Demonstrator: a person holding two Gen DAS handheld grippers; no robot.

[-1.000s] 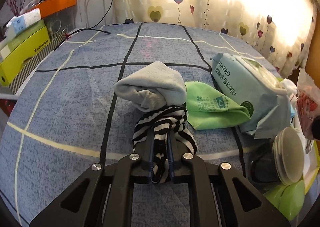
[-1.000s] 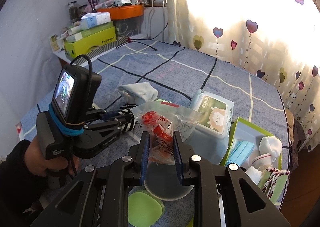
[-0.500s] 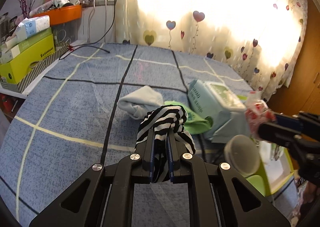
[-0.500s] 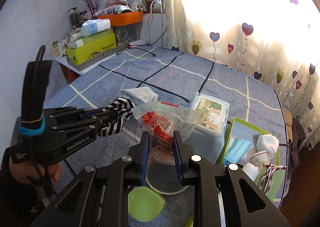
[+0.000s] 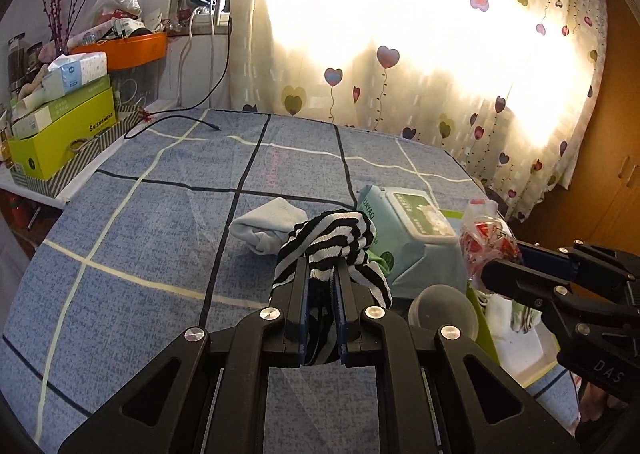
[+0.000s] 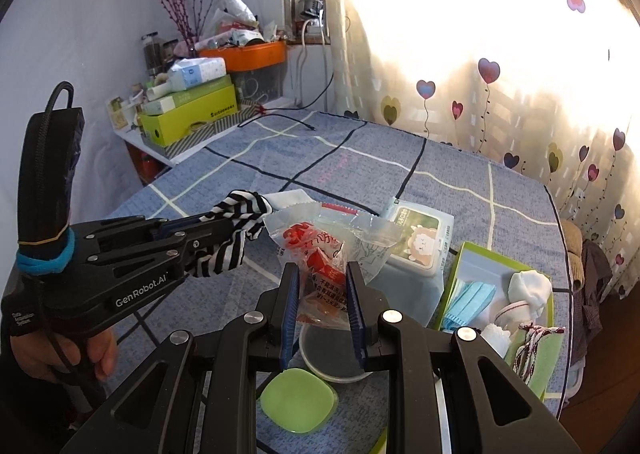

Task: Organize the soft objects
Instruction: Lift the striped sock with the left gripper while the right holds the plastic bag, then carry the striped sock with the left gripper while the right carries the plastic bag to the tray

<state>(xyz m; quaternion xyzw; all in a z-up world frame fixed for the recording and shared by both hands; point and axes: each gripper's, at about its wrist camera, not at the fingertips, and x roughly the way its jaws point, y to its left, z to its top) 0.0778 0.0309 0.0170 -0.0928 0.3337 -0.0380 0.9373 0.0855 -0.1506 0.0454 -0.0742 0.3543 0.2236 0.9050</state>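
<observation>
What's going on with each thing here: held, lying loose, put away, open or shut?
Left claw: shut on the striped sock.
Striped sock: held, off the bed.
Right claw: shut on the snack packet.
Snack packet: held, sealed.
Pale sock: lying loose.
Wipes pack: lid shut.
Green box: open, holding masks and socks.

1. A blue checked bedspread (image 5: 168, 214) covers the surface; it is the landmark for what follows.
2. A heart-print curtain (image 5: 440, 66) hangs along its far edge, brightly backlit.
3. A yellow-green box (image 6: 192, 120) stands on a shelf just off its far left corner, with a tissue pack (image 6: 196, 72) stacked above.
4. An orange tray (image 6: 244, 54) of clutter sits behind that box.
5. A black cable (image 5: 176, 120) trails onto the bedspread's far left corner.
</observation>
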